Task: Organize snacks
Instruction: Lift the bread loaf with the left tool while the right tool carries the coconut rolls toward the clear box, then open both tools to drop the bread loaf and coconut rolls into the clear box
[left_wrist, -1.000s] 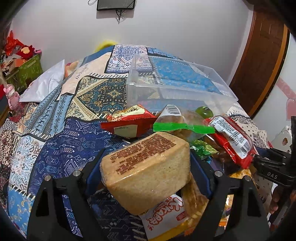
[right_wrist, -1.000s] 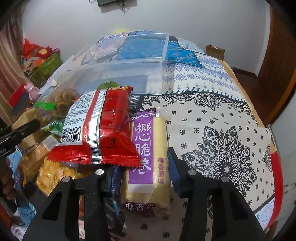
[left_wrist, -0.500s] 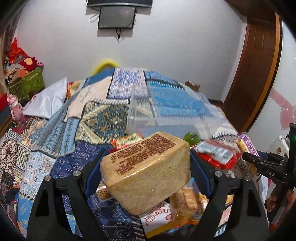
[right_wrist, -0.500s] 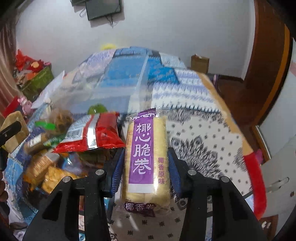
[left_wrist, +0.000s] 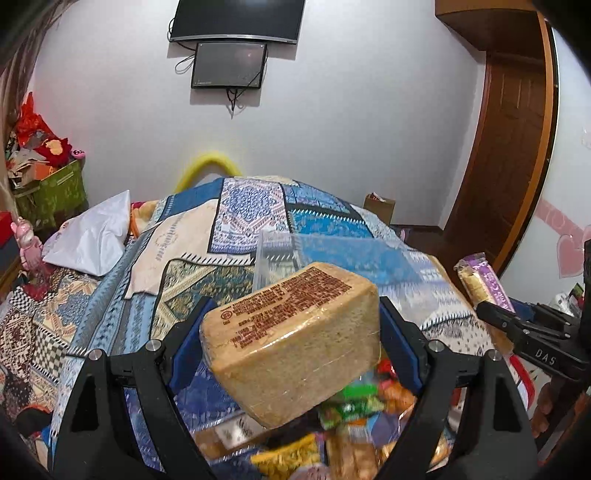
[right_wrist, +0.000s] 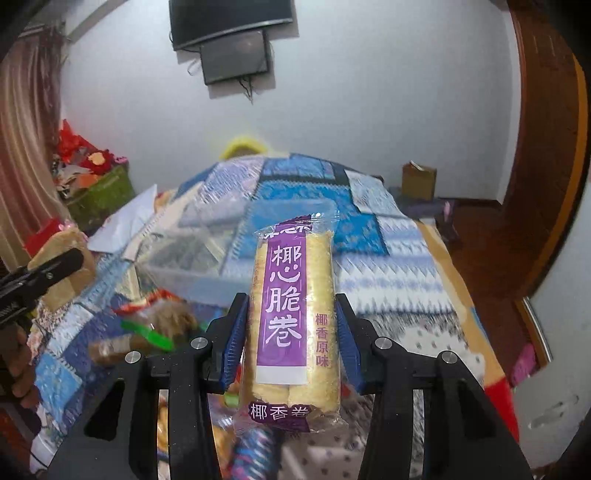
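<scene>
My left gripper (left_wrist: 291, 332) is shut on a tan wrapped cake block (left_wrist: 291, 339) and holds it in the air above the bed. My right gripper (right_wrist: 291, 321) is shut on a purple-labelled pack of yellow coconut rolls (right_wrist: 291, 317), also held up. A clear plastic bin (left_wrist: 332, 254) stands on the bed beyond both grippers; it also shows in the right wrist view (right_wrist: 236, 251). A pile of loose snack packs (left_wrist: 351, 417) lies below the left gripper. The right gripper with its pack shows at the right edge of the left wrist view (left_wrist: 517, 317).
The bed has a patchwork quilt (left_wrist: 110, 295). A white pillow (left_wrist: 92, 236) lies at its left. A green box of red things (left_wrist: 48, 188) stands at far left. A wooden door (left_wrist: 506, 155) is at right, a small cardboard box (right_wrist: 419, 181) on the floor.
Both grippers have risen well above the snack pile with their packs and tilted up, so the wall and screens now show. The grips have not changed.
</scene>
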